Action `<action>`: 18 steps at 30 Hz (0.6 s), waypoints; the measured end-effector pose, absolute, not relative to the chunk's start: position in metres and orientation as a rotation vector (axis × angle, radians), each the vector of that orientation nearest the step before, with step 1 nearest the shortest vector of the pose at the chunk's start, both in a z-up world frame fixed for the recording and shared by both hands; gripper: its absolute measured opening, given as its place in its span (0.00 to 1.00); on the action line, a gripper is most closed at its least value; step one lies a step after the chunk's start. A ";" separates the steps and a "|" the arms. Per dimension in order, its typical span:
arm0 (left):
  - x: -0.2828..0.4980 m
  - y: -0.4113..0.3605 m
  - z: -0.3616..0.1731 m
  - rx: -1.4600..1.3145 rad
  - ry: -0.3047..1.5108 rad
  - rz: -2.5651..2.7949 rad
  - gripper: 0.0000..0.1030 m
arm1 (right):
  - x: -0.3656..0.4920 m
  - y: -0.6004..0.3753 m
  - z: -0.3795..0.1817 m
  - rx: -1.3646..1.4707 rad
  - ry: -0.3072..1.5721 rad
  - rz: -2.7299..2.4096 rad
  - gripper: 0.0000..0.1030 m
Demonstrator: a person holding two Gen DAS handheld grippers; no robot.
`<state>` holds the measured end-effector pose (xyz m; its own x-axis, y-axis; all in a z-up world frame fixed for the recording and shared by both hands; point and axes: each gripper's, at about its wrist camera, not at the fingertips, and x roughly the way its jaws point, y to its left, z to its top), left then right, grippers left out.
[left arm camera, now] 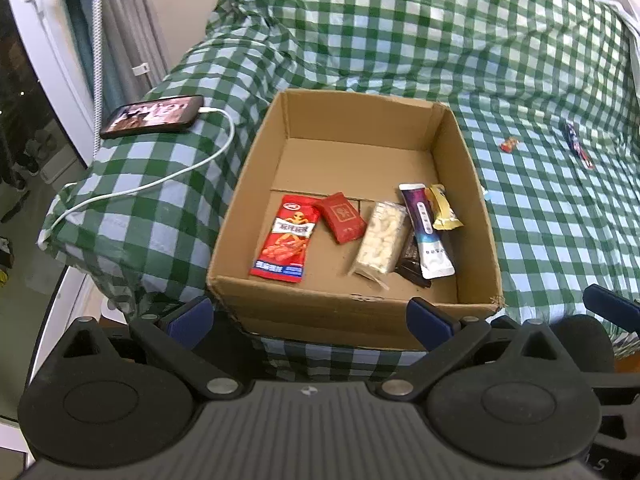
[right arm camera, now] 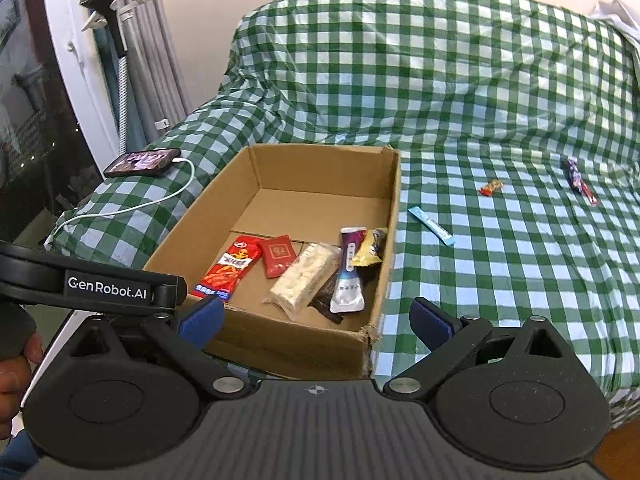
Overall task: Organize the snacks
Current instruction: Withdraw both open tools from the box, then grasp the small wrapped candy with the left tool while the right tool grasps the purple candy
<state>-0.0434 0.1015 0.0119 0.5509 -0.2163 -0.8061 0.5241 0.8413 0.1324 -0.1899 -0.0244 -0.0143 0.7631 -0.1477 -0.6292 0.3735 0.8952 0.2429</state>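
A green checked bedspread point(right arm camera: 500, 92) is carrying an open cardboard box point(left arm camera: 248, 184) that is holding several snack packets, among them a red one point(left arm camera: 286, 240). Three more snacks are lying loose on the cloth to its right, a blue stick point(right arm camera: 431, 225) nearest. The left gripper point(left arm camera: 310, 318) and right gripper point(right arm camera: 316, 322) are both hovering spread and empty at the box's near edge.

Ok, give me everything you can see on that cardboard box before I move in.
The cardboard box is a plain brown corrugated carton, open-topped, with no upstanding flaps visible. It sits upright on the green checked bedcover, just ahead of both open grippers. Its near right corner looks torn and frayed. The far half of the floor is bare; six snack packets lie toward the near side, among them a red packet, a clear-wrapped pale bar and a purple-white pouch.
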 end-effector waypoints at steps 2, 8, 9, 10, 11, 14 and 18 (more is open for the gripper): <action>-0.044 0.093 0.009 0.400 0.894 -0.456 1.00 | -0.192 -0.031 -0.019 0.393 0.648 -0.296 0.96; -0.048 0.052 0.001 0.470 0.921 -0.499 1.00 | -0.205 -0.061 -0.033 0.453 0.654 -0.335 0.96; -0.049 0.043 0.000 0.483 0.922 -0.510 1.00 | -0.209 -0.068 -0.036 0.464 0.652 -0.347 0.96; -0.050 0.034 -0.001 0.494 0.923 -0.522 1.00 | -0.213 -0.075 -0.038 0.474 0.650 -0.364 0.96; -0.051 0.023 -0.001 0.508 0.924 -0.538 1.00 | -0.217 -0.084 -0.041 0.488 0.647 -0.386 0.96; -0.054 -0.010 -0.001 0.531 0.921 -0.577 1.00 | -0.232 -0.115 -0.050 0.536 0.643 -0.457 0.96; -0.047 -0.065 -0.002 0.517 0.973 -0.637 1.00 | -0.251 -0.166 -0.063 0.575 0.634 -0.572 0.96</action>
